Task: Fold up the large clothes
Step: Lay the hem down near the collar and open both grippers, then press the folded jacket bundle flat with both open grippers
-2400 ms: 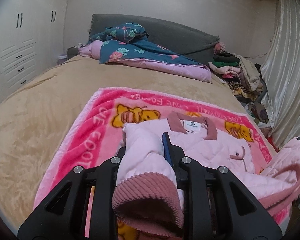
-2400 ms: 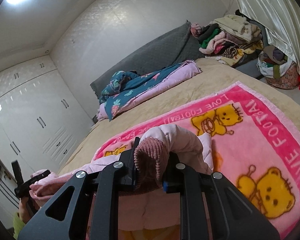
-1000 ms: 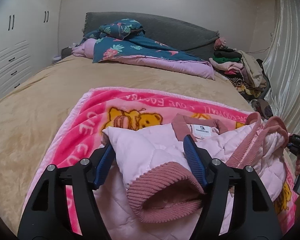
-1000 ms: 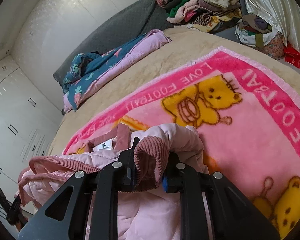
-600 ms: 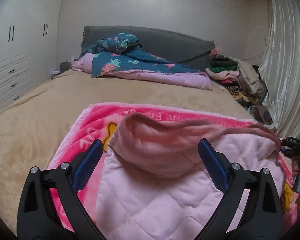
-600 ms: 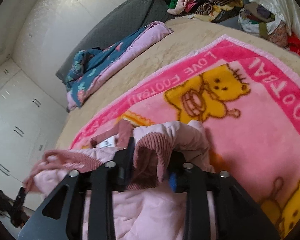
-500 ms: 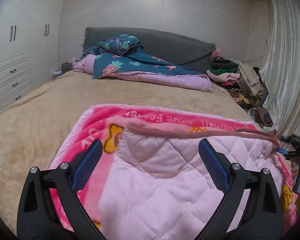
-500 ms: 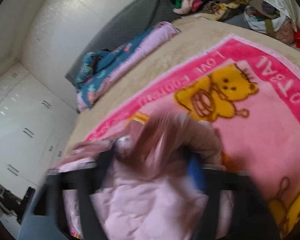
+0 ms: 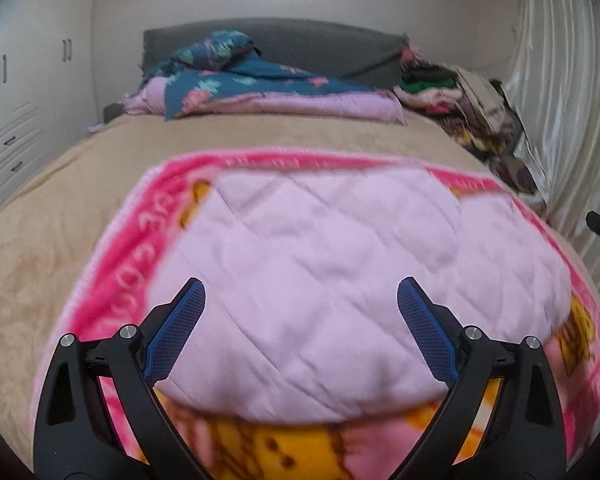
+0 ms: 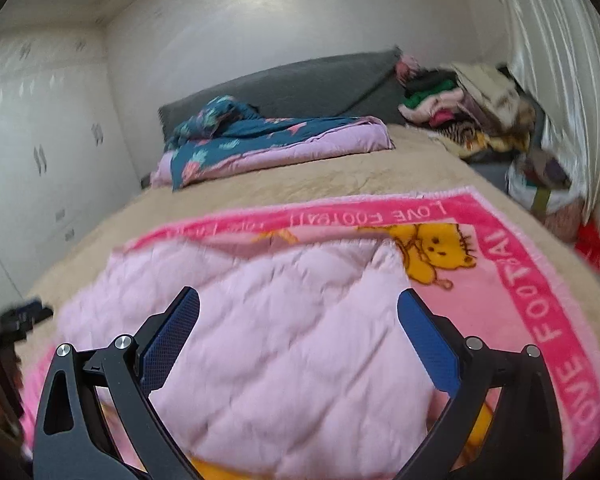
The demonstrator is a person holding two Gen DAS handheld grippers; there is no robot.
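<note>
Both grippers have let go since the earlier frames: each was clamped on a ribbed cuff of the pink jacket with the garment bunched up, and now the jacket lies flat, lower half folded up over the collar and label, which no longer show. Left gripper (image 9: 300, 320) has just been opening and stands wide, blue pads clear of the cloth, nothing pinched. Right gripper (image 10: 298, 320) has just been opening too, from fully clamped to wide, also empty. Both hover just above the near edge of the jacket (image 9: 340, 264), pointing down and forward over it, likely because the fold is dropped and the hands are backing off to pick the next grab point.

Jacket sits as a quilted pale-pink slab, smooth side up, in the middle of the pink bear blanket (image 9: 112, 280); blanket probably serves as the folding mat. In the right wrist view the jacket (image 10: 284, 340) covers the near left part of the blanket (image 10: 540, 288), bear print and lettering bare to the right. Frames are motion-blurred, so seams and edges are soft.

Blanket lies on the tan bed cover (image 9: 40, 220). Farther back a blue flowered quilt (image 9: 236, 76) is heaped against the grey headboard (image 9: 320, 44). Clothes pile (image 10: 468, 96) sits at the far right of the bed by the curtain (image 9: 572, 100), likely the queue to fold. Below it a bag (image 10: 548, 196) stands on the floor, stuffed with cloth; contents unclear. White wardrobe (image 9: 16, 100) on the left, doors and drawers closed.
</note>
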